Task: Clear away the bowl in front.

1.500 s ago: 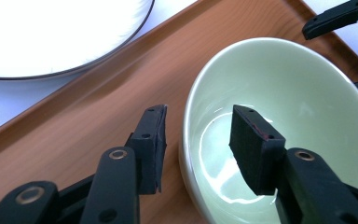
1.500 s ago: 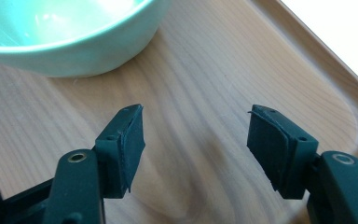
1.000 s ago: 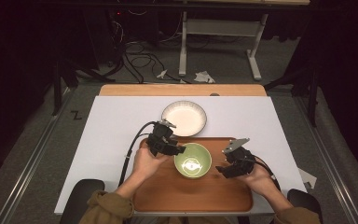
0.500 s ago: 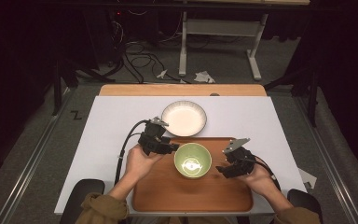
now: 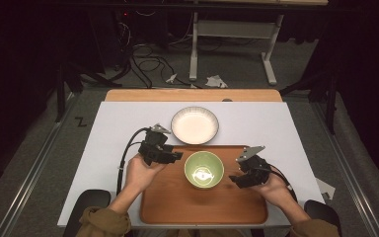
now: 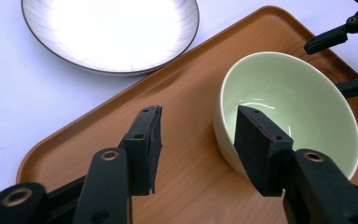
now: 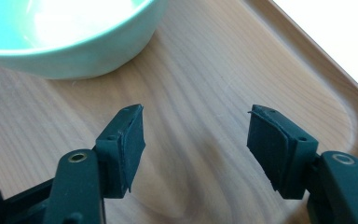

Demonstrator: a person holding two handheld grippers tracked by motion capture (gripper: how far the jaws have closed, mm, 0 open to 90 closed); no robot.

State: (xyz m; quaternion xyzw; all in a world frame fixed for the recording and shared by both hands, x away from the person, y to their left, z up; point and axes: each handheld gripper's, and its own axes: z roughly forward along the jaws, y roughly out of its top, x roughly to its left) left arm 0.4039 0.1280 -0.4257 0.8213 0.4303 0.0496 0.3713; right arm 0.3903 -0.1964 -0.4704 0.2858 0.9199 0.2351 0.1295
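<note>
Currently, left to right, all places taken from the wooden tray (image 5: pixel 177 207) on the white table cover (image 5: pixel 103 128).

Left gripper (image 5: pixel 170 157): at the tray's left far corner, held in the left hand (image 5: pixel 140 173), cable looping off toward the near left. Jaws wide, just been opening, nothing between the pads; in the left gripper view, bare tray wood in the gap (image 6: pixel 196 144), right pad just short of the bowl's near wall, no contact.

White ribbed plate (image 5: pixel 195 125): off the tray, on the table cover, just beyond the far rim; seen top left in the left gripper view (image 6: pixel 109 32).

Pale green bowl (image 5: pixel 204 169): upright on the tray, in the far half, roughly centred between the two grippers; empty, glazed inside (image 6: pixel 289 105). Free of both grippers.

Right gripper (image 5: pixel 237 174): over the tray's right side, just beside the bowl, held in the right hand (image 5: pixel 271 187). Jaws wide, holding nothing; in the right gripper view, tray grain between the pads (image 7: pixel 196 144), bowl wall (image 7: pixel 74 51) beyond the left pad, tray's raised rim (image 7: pixel 326 84) at right.
</note>
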